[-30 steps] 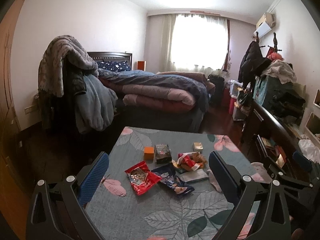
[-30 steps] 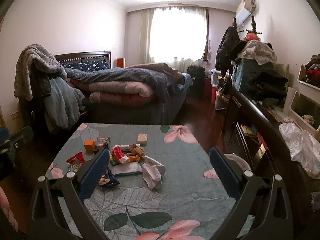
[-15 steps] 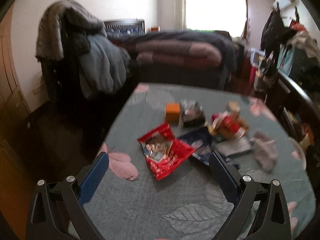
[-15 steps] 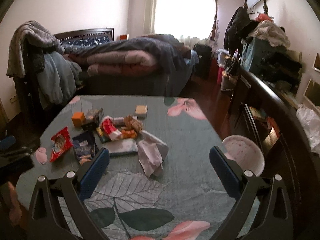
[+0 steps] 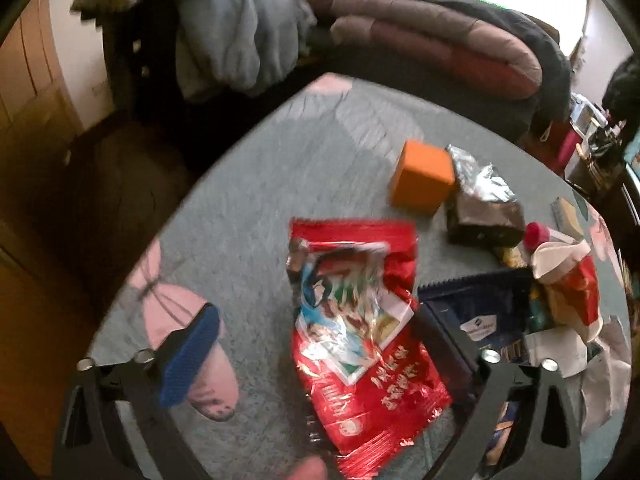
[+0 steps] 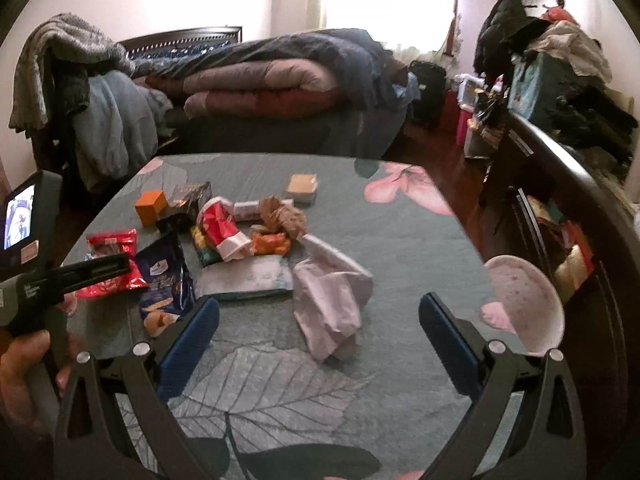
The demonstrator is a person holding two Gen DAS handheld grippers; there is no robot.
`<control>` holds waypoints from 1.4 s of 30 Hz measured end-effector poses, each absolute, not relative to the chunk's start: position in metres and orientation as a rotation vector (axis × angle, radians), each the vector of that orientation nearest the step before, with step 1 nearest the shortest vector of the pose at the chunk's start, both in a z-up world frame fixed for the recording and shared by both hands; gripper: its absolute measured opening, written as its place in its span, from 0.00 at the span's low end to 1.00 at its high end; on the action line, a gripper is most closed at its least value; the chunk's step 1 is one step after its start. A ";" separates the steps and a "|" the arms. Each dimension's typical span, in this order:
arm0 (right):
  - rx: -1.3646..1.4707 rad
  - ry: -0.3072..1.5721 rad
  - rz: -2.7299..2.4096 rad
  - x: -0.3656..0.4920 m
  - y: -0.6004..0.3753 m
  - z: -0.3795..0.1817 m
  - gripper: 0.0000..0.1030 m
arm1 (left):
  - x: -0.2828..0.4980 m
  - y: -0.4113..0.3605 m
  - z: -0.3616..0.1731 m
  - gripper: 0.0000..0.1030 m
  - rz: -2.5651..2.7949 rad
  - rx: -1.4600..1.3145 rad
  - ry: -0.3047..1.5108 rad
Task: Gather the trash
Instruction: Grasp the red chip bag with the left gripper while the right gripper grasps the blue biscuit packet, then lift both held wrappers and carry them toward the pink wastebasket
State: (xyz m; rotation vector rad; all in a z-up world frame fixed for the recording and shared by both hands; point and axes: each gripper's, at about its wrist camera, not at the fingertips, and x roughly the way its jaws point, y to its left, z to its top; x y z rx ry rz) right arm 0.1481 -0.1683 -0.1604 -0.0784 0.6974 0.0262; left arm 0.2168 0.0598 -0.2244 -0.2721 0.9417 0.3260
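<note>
A pile of trash lies on the floral tablecloth. A red snack wrapper lies flat between the fingers of my open left gripper, which hovers just over it. Beside it are a dark blue snack bag, an orange box and a dark foil packet. My right gripper is open and empty, above a crumpled white tissue. The red wrapper, the blue bag and the left gripper's body show at the left of the right wrist view.
A white bowl sits at the table's right edge. A small tan box lies at the far side. A bed with heaped quilts stands behind the table. A dark chair back and clutter line the right side.
My left gripper has dropped and moved forward, so the red wrapper now lies between its fingers. My right gripper has tilted down and come closer to the tissue.
</note>
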 end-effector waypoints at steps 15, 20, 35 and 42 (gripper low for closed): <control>-0.078 0.864 0.295 0.195 -0.072 -0.208 0.89 | 0.181 0.085 -0.203 0.01 0.241 -0.320 0.786; -0.092 0.925 0.342 0.199 -0.046 -0.222 0.59 | 0.166 0.098 -0.193 0.01 0.203 -0.344 0.761; -0.019 0.820 0.323 0.164 -0.097 -0.186 0.42 | 0.142 0.061 -0.135 0.01 0.052 -0.306 0.648; 0.044 0.736 0.225 0.136 -0.166 -0.156 0.42 | 0.146 -0.002 -0.108 0.01 -0.087 -0.228 0.619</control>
